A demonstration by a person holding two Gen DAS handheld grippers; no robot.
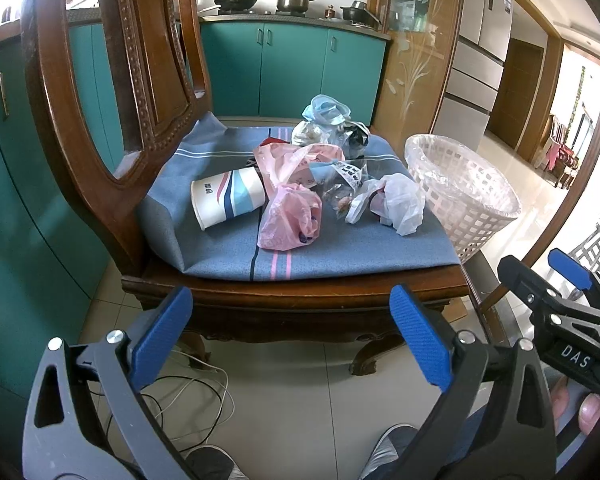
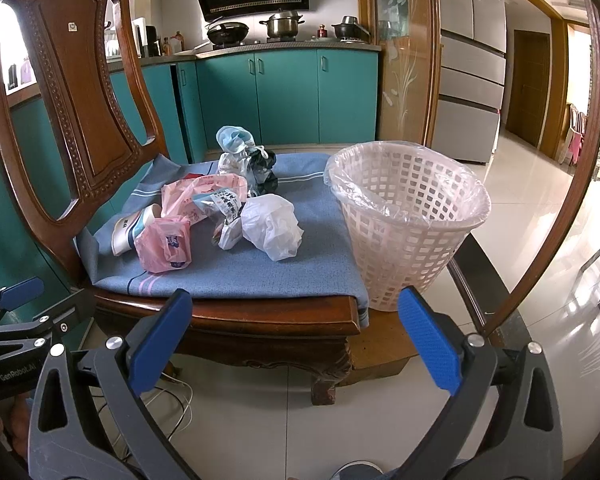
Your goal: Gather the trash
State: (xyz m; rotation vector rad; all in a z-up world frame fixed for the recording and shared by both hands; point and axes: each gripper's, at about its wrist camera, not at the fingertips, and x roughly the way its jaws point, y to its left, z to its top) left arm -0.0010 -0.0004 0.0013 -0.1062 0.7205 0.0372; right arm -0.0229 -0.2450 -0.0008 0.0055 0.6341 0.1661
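Trash lies on the blue cushion (image 1: 324, 248) of a wooden chair: a paper cup (image 1: 226, 198) on its side, a pink plastic bag (image 1: 290, 216), a white plastic bag (image 2: 274, 226), a clear printed wrapper (image 2: 224, 210) and a blue face mask (image 2: 232, 138) on a dark bundle. A white lattice bin (image 2: 410, 216) with a clear liner stands to the right of the chair. My left gripper (image 1: 292, 336) hangs open in front of the seat edge, holding nothing. My right gripper (image 2: 296, 340) is open too, low before the seat's right corner, short of the bin.
The chair's tall carved back (image 2: 80, 92) rises on the left. Teal kitchen cabinets (image 2: 288, 92) stand behind. White cables (image 1: 192, 392) trail on the tiled floor under the seat. A person's shoes (image 1: 392, 452) show below. A fridge (image 2: 472, 60) and open floor lie to the right.
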